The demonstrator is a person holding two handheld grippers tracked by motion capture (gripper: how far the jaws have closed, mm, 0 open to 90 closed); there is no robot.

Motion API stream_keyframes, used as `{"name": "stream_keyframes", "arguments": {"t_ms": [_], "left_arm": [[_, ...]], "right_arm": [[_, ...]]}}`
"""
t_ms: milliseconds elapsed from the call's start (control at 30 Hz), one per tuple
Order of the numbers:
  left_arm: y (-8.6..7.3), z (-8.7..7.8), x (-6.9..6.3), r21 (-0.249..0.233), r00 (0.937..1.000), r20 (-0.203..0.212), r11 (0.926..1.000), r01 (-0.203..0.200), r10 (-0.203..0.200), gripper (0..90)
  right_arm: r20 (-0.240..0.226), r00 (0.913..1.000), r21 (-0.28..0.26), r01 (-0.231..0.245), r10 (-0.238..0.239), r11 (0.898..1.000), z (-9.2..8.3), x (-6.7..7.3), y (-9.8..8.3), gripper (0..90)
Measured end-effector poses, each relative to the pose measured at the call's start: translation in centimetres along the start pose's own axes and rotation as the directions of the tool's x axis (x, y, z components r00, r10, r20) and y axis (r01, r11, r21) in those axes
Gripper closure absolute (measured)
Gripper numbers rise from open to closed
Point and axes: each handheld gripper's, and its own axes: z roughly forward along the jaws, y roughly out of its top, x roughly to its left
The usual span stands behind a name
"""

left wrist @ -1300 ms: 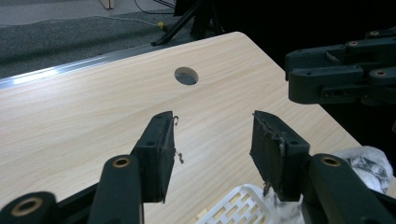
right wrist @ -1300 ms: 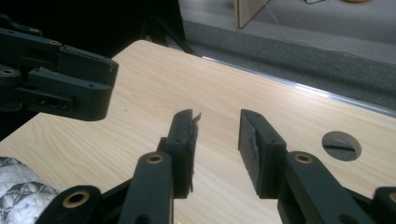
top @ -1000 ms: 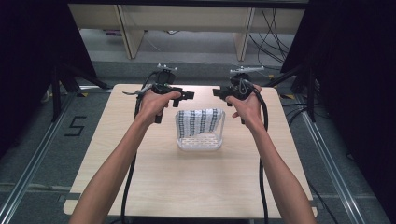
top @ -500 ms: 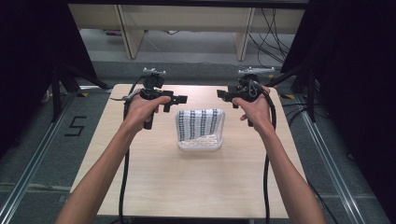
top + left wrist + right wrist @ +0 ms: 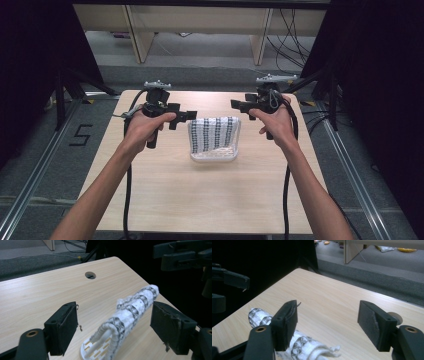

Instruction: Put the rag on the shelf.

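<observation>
**Two grippers parted from a cloth left draped over a white basket**

Two hand-held grippers are recorded at the far half of the wooden table (image 5: 210, 190), one to either side of a small white slotted basket (image 5: 212, 155). A black-and-white patterned cloth (image 5: 215, 132) is laid over the basket, spread across its far rim and hanging down inside; in the left gripper view it is seen as a ridge running along the rim (image 5: 130, 312).

The left gripper (image 5: 187, 116) is held level, jaws pointing inward toward the cloth, just beside its left edge but clear of it. Its jaws have just been opening and stand wide; nothing is pressed by the pads, though the cloth lies beyond and between them in its own view. The right gripper (image 5: 237, 105) mirrors this at the cloth's right end, jaws likewise just opened wide, with bare tabletop between them (image 5: 327, 315) and the cloth low at the left of that view.

The symmetrical stance is judged consistent with a two-ended hold on the cloth having been let go, the cloth being deposited over the basket. Placement is judged complete or nearly so; a slight overhang at the far rim could allow slippage.
</observation>
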Motion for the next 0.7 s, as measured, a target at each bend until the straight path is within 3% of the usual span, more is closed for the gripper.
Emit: {"name": "stream_keyframes", "arguments": {"t_ms": [33,233,267,300,433,700], "left_arm": [[-0.2,-0.2,-0.1,-0.003,1.0000,0.004,1.0000,-0.004,0.004,21.0],[-1.3,-1.0,-1.0,0.013,0.9993,0.022,0.9995,-0.030,0.030,19.6],[-1.6,-1.1,-1.1,0.017,0.9991,0.022,0.9992,-0.036,0.036,19.4],[-1.8,-1.3,-1.2,0.016,0.9991,0.021,0.9992,-0.038,0.037,19.1],[-2.8,-1.9,-1.4,-0.001,0.9987,0.036,0.9994,-0.035,0.035,18.9],[-4.3,-2.8,-2.0,-0.012,0.9974,0.050,0.9986,-0.052,0.053,18.6]], "right_arm": [[-0.005,0.9998,0.003,-0.021,0.021,1.000,-0.1,0.3,-0.1,31.9],[-0.020,0.9998,0.001,-0.003,0.003,1.000,-0.8,1.1,-0.4,31.6],[-0.021,0.9995,0.000,0.022,-0.022,1.000,-0.8,1.0,-0.5,31.7],[-0.024,0.9997,0.002,0.002,-0.002,1.000,-0.9,1.3,-0.6,31.7],[-0.030,0.9988,-0.008,0.039,-0.039,0.999,-1.3,1.6,-0.9,31.5],[-0.050,0.9972,-0.004,0.055,-0.055,0.998,-2.0,2.6,-1.8,31.4]]}}
